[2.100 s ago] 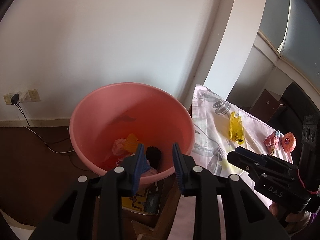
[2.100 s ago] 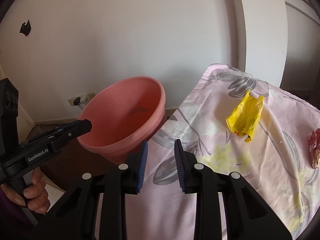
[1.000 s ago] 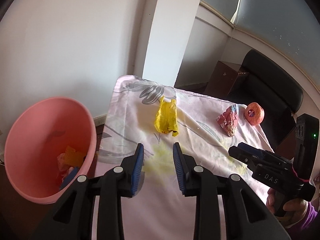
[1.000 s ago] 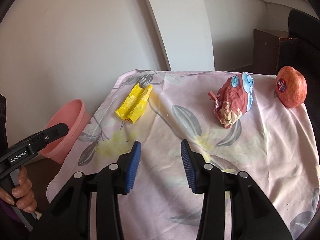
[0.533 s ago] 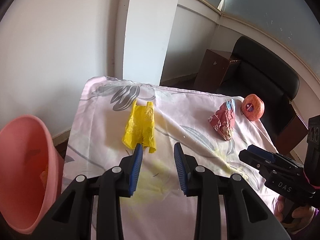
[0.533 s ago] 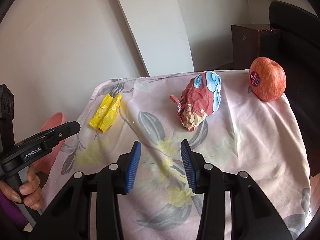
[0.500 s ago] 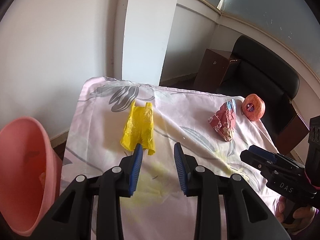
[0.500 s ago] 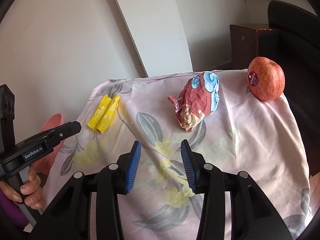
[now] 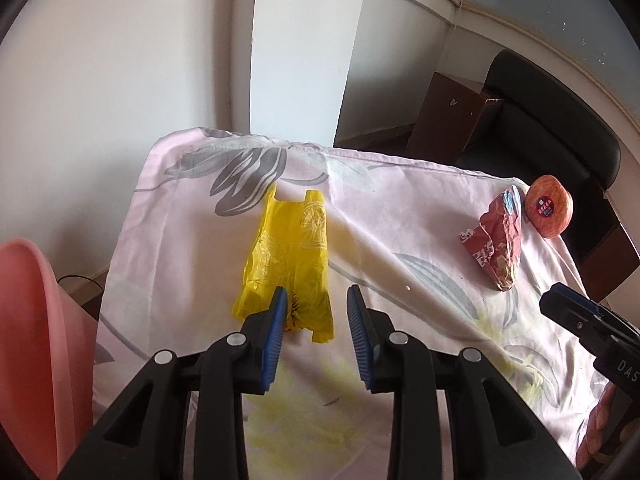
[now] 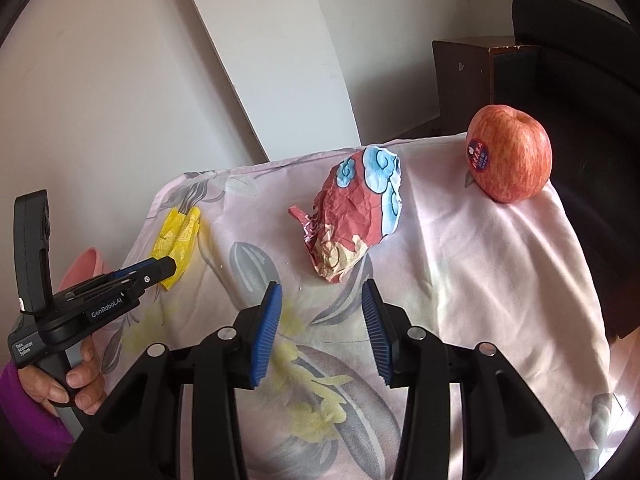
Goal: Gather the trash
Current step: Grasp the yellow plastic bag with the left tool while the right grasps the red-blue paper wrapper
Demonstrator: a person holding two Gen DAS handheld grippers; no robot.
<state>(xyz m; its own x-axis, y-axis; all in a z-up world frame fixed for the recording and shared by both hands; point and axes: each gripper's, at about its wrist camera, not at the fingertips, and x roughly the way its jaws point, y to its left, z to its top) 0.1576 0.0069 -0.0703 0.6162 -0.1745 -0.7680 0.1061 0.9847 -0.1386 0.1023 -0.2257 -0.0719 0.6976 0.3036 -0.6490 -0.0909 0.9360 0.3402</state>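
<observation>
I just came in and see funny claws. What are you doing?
A person is picking trash off a table, with a tool in each hand. The left tool is open at the near end of a yellow bag, its jaws having just narrowed but not gripping yet. The right tool is open near a crumpled wrapper. A pink tub waits beside the table. An apple sits at the corner.

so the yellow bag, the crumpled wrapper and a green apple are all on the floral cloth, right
Not quite: the apple is red, not green, as the right wrist view shows. The yellow bag and the crumpled wrapper do lie on the floral cloth.
</observation>
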